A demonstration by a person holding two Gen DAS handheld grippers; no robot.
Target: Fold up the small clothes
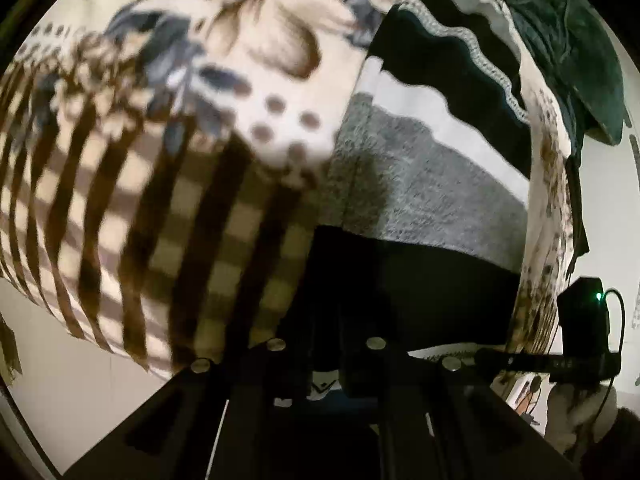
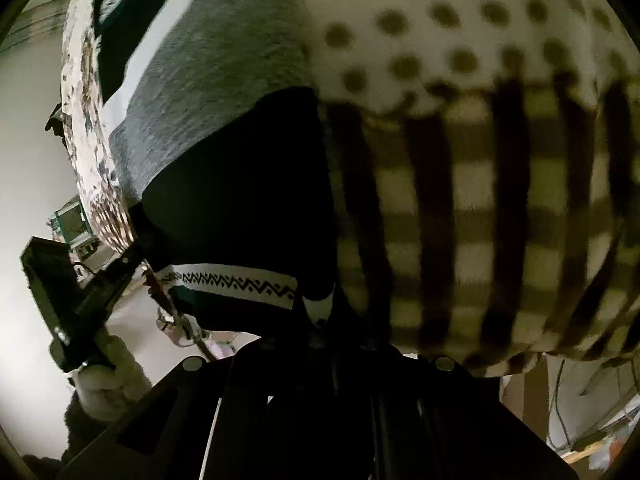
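Low in both wrist views, each gripper, left [image 1: 326,376] and right [image 2: 320,320], points steeply downward, clamped shut on the black-grey-white striped garment [image 1: 420,200].

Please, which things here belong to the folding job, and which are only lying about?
For the job:
black, white and grey banded garment
dark green garment, probably waiting its turn

Only lying about:
floral and checked blanket underneath
clutter beyond the blanket's edge
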